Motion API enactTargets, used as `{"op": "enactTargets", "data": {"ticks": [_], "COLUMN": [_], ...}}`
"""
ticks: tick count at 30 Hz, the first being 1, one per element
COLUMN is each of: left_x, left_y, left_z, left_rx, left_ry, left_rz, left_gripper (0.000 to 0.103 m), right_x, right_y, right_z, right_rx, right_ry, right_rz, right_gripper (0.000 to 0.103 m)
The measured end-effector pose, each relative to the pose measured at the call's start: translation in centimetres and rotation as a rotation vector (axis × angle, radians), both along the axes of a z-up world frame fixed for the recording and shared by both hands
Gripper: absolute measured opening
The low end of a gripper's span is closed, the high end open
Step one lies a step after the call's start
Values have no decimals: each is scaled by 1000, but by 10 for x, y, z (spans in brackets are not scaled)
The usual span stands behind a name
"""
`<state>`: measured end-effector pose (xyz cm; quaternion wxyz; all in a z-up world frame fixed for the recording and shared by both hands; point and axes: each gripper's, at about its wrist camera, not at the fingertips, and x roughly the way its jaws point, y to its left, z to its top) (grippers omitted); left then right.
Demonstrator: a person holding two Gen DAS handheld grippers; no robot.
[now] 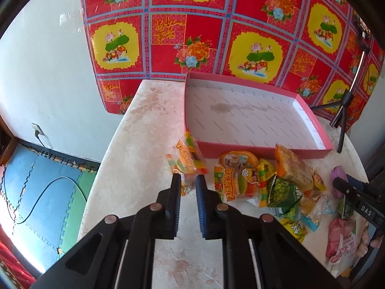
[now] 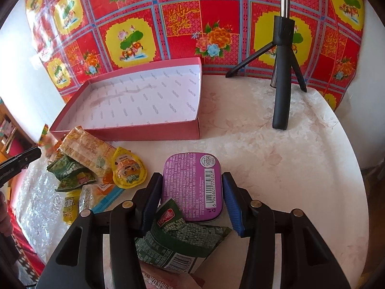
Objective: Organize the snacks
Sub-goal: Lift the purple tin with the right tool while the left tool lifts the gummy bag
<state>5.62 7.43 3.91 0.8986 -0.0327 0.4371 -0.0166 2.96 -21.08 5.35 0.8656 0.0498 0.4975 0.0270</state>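
The right gripper (image 2: 191,196) is straddling a purple tin (image 2: 193,187) on the table (image 2: 276,159), its jaws wide and apparently just short of touching. The left gripper (image 1: 188,181), nearly closed, is pinching the orange gummy packet (image 1: 186,166) near the pink box's (image 1: 240,150) front left corner, beside the remaining snack pile (image 1: 276,185).

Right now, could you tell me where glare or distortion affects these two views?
Left wrist view: fisheye bows the pink box edges; sunlight washes out the floor at lower left. Right wrist view: glare bleaches the table on the right; the purple tin stays sharp.
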Motion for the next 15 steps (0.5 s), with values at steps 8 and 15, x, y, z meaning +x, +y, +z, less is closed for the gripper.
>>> {"op": "enactTargets", "data": {"ticks": [8,15], "left_x": [6,21], "left_y": [9,5], "left_z": [-5,-6], "left_rx": [-41,-81], "left_ry": [34,48], "left_rz": [56,59], "left_gripper": [30,38], "right_x": [-2,1], "right_y": [-2,-2], "right_z": [3,2], "right_rx": [17,24], "right_ry": [-6,0], "right_rz": [0,3], "right_gripper": [51,51]}}
